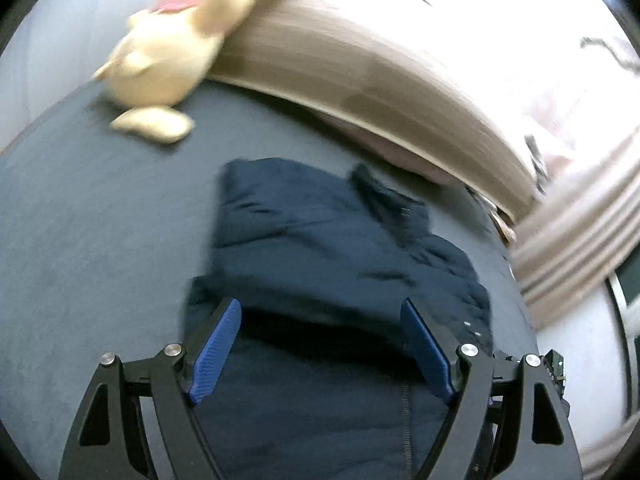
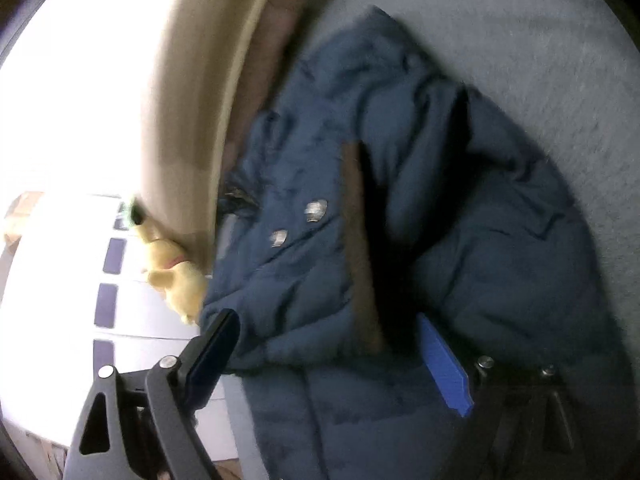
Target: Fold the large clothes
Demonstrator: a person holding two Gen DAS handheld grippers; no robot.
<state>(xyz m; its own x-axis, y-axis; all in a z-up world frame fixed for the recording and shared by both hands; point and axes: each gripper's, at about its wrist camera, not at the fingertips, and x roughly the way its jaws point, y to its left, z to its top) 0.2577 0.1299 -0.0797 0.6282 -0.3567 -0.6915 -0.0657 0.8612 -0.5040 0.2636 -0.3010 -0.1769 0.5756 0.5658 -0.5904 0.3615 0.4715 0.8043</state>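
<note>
Jaws of the left gripper (image 1: 320,344) gape wide over the dark navy padded jacket (image 1: 336,248), whose long axis runs straight ahead on the grey bed (image 1: 100,216). The right gripper (image 2: 340,356), equally wide, straddles its snap-buttoned edge.

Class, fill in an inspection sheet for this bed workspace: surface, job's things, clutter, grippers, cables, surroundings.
Surface: grey bed cover, mostly smooth.
Job's things: navy padded jacket, partly folded and bunched, two metal snaps showing.
Clutter: yellow plush toy near the headboard, apart from the jacket.
Grippers: left gripper open over the jacket; right gripper open, jacket fabric between its fingers.
Cables: nothing seen.
Surroundings: beige headboard, striped curtain; both views blurred.
</note>
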